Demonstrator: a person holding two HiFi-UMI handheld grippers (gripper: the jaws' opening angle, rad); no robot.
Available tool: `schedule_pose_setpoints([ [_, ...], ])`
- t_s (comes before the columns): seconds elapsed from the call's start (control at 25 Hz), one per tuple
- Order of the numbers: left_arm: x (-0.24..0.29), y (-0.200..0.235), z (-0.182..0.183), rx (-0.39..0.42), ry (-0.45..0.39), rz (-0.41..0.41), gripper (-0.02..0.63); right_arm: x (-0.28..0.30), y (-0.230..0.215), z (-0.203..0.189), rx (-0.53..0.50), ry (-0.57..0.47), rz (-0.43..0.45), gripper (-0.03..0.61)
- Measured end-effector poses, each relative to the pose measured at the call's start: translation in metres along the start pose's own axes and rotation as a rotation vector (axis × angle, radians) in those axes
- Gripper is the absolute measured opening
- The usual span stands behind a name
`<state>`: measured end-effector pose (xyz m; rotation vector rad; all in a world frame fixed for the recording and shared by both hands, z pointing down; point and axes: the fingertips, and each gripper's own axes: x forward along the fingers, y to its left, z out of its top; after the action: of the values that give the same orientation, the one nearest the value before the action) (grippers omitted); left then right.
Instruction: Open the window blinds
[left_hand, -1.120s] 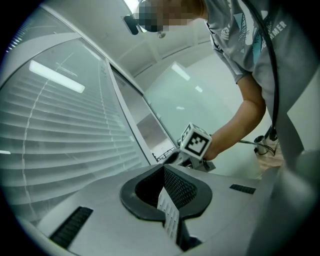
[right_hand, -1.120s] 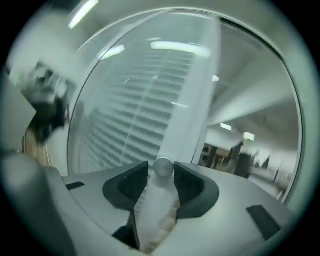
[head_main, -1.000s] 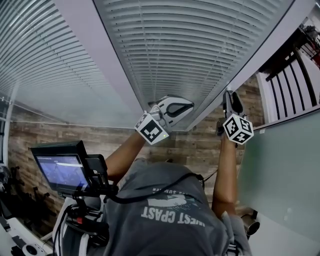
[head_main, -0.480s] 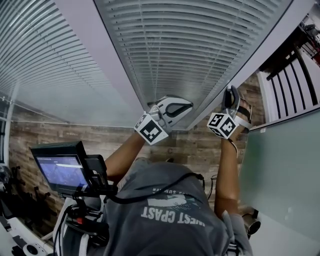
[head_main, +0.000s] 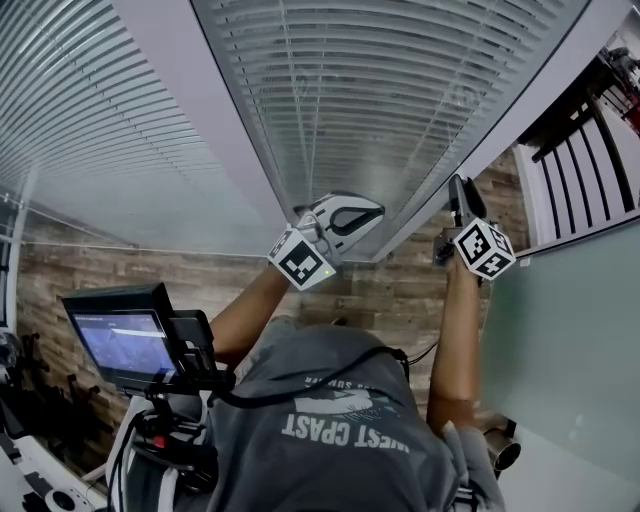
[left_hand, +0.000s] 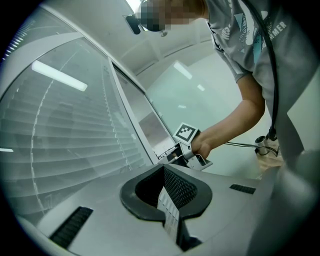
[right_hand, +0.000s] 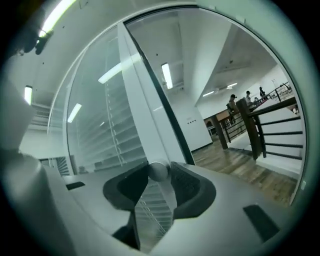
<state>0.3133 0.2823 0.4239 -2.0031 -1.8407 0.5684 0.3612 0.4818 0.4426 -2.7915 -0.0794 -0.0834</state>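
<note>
My head camera looks past my arms at the blinds (head_main: 370, 90). My left gripper's (head_main: 372, 212) camera faces across them to my right gripper (head_main: 458, 190), which both views share. The right gripper's camera sits close on the wand (right_hand: 158, 171), looking along the window frame (right_hand: 144, 112).

the left gripper (head_main: 372, 213) sits at frame centre, its tip close under the window blinds (head_main: 380, 90) that fill the top. right of it, the right gripper (head_main: 460, 192) points up beside the blinds' slanted frame edge. a monitor (head_main: 125, 340) sits lower left.
</note>
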Motion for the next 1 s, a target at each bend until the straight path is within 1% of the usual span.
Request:
schedule_pose_setpoints([
  [0.04,0.000,-0.001,0.000,0.001,0.000,-0.001,0.003,0.000,0.000,0.000,-0.008,0.004,-0.006,0.126],
  [0.08,0.000,-0.001,0.000,0.002,-0.001,-0.002,0.003,0.000,0.001,-0.001,-0.083,0.017,-0.026,0.126],
  [0.12,0.001,-0.002,0.000,0.003,-0.001,-0.004,0.003,0.000,0.003,-0.003,-0.265,0.051,-0.068,0.126],
  [0.16,0.001,-0.002,0.000,0.004,-0.001,-0.006,0.003,0.000,0.005,-0.007,-0.555,0.108,-0.134,0.123],
  [0.2,0.001,-0.003,0.000,0.004,-0.002,-0.008,0.003,0.001,0.007,-0.011,-0.900,0.178,-0.212,0.121],
  [0.24,0.001,-0.003,0.000,0.004,-0.003,-0.009,0.003,0.001,0.009,-0.016,-1.223,0.243,-0.283,0.120],
  [0.28,0.001,-0.003,0.000,0.004,-0.003,-0.010,0.003,0.002,0.011,-0.019,-1.448,0.287,-0.329,0.120],
  [0.32,0.002,-0.004,0.000,0.004,-0.005,-0.012,0.003,0.002,0.012,-0.020,-1.542,0.299,-0.343,0.120],
  [0.36,0.003,-0.004,0.001,0.004,-0.006,-0.014,0.003,0.001,0.013,-0.021,-1.550,0.293,-0.336,0.120],
  [0.52,0.007,-0.005,0.005,0.009,-0.015,-0.021,0.003,0.000,0.013,-0.020,-1.504,0.272,-0.313,0.120],
  [1.0,0.005,-0.005,0.002,0.009,-0.010,-0.022,0.003,-0.001,0.012,-0.020,-1.461,0.265,-0.306,0.120],
])
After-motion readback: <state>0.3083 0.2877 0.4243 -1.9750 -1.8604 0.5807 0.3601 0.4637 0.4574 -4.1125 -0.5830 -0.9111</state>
